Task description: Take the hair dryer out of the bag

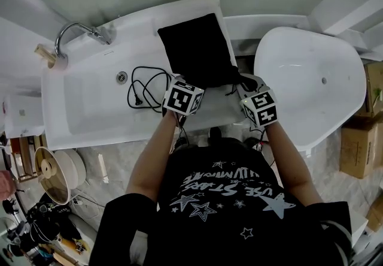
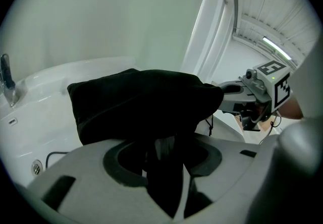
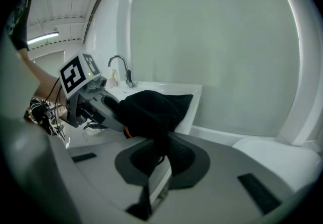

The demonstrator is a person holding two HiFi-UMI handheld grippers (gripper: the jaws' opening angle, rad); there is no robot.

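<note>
The black cloth bag [image 1: 200, 49] is lying flat on the white surface beside the basin, its closed end pointing toward the wall and its mouth facing the person. The near edge is bunching up where the left claw [image 2: 162, 150] and the right claw [image 3: 160, 155] are each pinching a fold of it. A thin black cord [image 1: 143, 82] is lying in loose loops in the basin, running toward the bag's mouth. The hair dryer's body is not showing.

Soft even light, fisheye edges, bag [image 1: 197, 49] underexposed
</note>
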